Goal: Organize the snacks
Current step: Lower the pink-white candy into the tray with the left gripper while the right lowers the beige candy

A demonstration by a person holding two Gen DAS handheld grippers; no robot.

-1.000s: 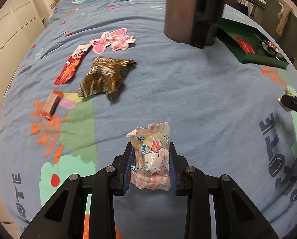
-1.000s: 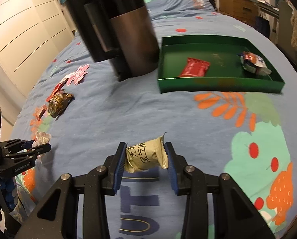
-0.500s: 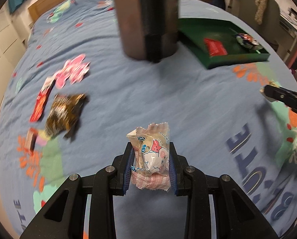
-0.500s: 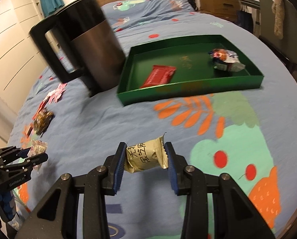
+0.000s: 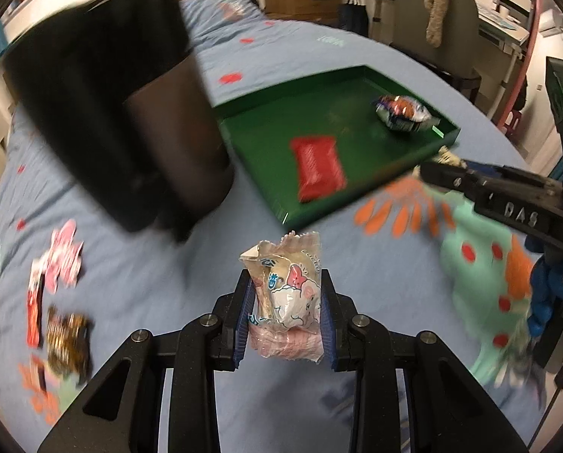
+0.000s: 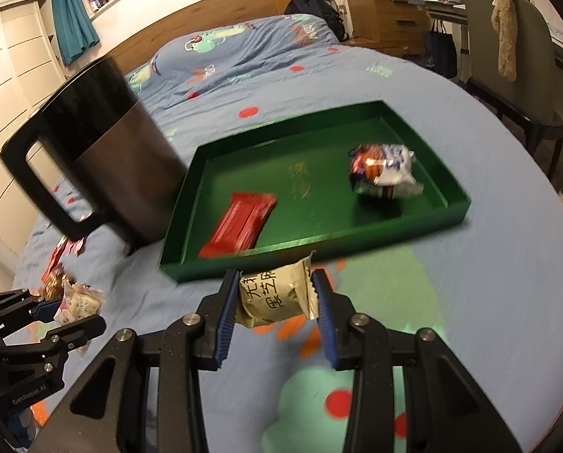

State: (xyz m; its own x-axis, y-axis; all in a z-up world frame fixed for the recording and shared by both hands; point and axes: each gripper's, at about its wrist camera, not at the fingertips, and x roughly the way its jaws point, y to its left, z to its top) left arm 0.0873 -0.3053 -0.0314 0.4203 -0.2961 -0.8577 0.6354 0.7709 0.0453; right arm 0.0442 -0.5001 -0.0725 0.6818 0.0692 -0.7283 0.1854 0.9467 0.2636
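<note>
— Where do the snacks go?

— Into the green tray (image 6: 311,253) on the bed (image 6: 508,264).

— And your claws?

— My right claw (image 6: 274,298) pinches a tan packet (image 6: 277,294) by its sides; my left claw (image 5: 286,309) pinches a clear pink packet (image 5: 287,294). Both seem light, crinkly and soft, so I squeeze gently.

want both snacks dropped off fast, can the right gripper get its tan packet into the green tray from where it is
Probably yes: the right gripper holds the tan packet just short of the green tray near wall, with nothing between them and bare floor behind the red bar.
</note>
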